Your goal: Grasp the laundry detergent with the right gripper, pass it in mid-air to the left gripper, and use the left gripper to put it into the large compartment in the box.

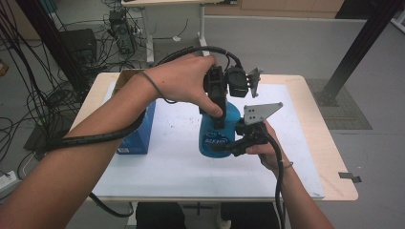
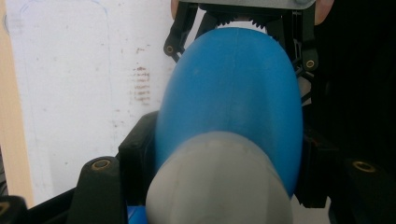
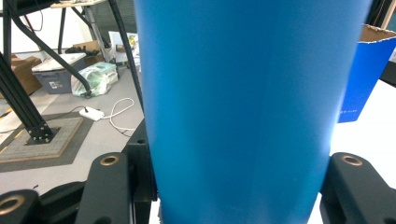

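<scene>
Above the bottle [image 1: 217, 133], the left claw [image 1: 218, 112] points down.

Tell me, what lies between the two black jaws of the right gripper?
The blue bottle: the right gripper clamps its body from both sides, as the right gripper view shows.

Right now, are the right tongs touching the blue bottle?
Touching. In the right gripper view both jaws of the right tongs press the sides of the blue bottle, with no gap showing.
</scene>
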`<state>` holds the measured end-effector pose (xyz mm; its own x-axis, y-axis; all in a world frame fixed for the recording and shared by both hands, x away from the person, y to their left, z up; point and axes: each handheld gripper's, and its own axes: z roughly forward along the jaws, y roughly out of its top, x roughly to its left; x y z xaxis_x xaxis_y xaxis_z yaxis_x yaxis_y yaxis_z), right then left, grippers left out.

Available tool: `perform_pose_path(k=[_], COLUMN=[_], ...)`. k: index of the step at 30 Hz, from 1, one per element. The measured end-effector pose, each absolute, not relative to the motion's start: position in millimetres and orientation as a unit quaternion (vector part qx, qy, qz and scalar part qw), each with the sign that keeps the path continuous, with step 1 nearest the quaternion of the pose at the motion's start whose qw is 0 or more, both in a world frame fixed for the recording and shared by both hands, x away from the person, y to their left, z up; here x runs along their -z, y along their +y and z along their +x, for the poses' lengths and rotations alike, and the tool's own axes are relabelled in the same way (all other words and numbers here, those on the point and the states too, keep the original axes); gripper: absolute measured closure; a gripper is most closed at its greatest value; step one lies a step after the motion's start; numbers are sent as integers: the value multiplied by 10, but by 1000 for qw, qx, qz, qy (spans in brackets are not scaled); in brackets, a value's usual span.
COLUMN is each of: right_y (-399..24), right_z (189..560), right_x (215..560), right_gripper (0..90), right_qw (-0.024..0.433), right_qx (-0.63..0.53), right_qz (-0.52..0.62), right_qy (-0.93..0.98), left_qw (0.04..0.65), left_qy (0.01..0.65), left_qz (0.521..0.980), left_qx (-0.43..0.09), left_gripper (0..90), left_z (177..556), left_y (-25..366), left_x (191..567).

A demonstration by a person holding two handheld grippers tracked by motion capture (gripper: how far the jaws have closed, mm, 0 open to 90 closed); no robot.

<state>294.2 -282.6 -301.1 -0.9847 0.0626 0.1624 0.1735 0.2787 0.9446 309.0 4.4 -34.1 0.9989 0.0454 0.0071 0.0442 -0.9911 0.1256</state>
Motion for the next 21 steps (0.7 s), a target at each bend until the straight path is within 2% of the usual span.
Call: perform_pose_path(k=[21], right_y=[-2820], right_z=[2942], right_x=[3023], right_gripper=[416], right_qw=[48], right_qx=[595], right_qz=[-74], right_qy=[-799], left_qw=[61], left_qy=[24], left_qz=[998], left_qx=[-5], left_gripper=[375], left_z=[3083], left_y=[34], left_x=[356])
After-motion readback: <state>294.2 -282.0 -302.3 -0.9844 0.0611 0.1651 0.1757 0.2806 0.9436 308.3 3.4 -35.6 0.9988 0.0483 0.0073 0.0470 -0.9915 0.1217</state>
